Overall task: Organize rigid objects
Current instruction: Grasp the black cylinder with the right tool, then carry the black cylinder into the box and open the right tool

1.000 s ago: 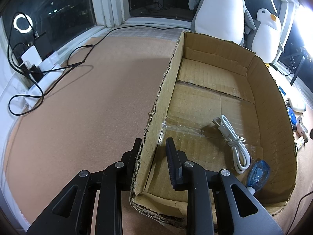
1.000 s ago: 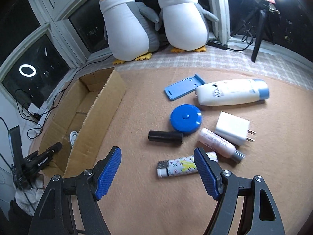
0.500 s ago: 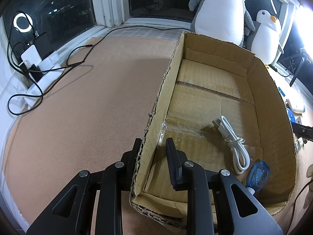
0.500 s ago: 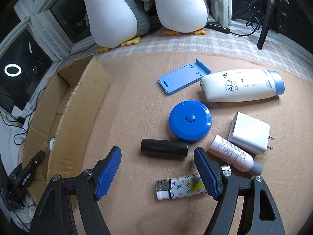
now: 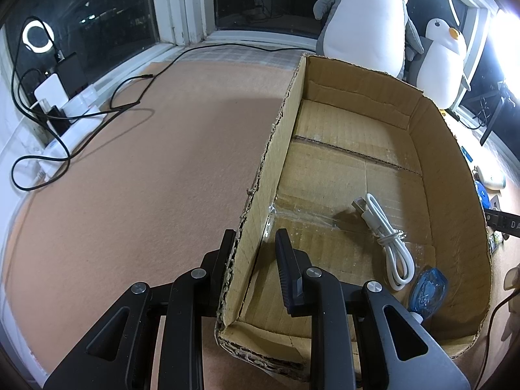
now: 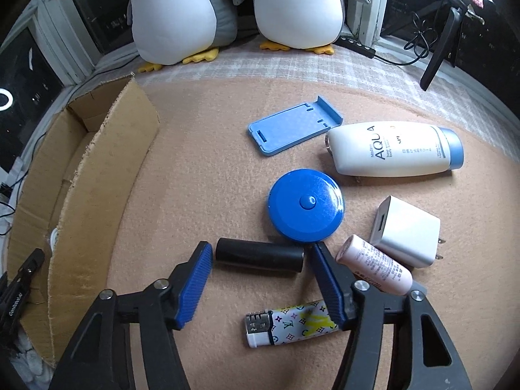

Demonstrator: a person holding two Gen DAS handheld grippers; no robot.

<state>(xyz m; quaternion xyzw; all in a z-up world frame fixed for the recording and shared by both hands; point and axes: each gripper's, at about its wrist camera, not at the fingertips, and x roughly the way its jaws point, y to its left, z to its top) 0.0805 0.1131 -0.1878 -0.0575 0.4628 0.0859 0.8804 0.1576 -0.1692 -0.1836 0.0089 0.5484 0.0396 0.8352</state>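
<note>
The right gripper [image 6: 260, 255] is held low over the brown mat [image 6: 201, 149] with its blue-padded fingers [image 6: 195, 279] spread apart, one at each end of the black cylinder [image 6: 259, 254], which lies flat on its side; whether the pads touch the ends cannot be told. Nearer than the black cylinder lies a patterned lighter [image 6: 289, 326], partly under the right finger. Just right of the cylinder rests a pink tube [image 6: 373, 268], with a white charger plug [image 6: 406, 235] beside it. Directly beyond the cylinder, close to it, sits the blue round case [image 6: 305, 209]. Farther beyond are a blue phone stand [image 6: 294, 130] and a white AQUA bottle [image 6: 393, 149] with a blue cap. Left of the cylinder stands the cardboard box [image 6: 97, 201]. The left gripper [image 5: 255, 260] straddles the box's side wall [image 5: 260, 227], one finger outside against it and one inside with a gap showing. Inside the box lie a coiled white cable [image 5: 386, 237] and a blue clear item [image 5: 427, 294]. Two plush penguins [image 6: 182, 16] stand farthest away by the window.
</note>
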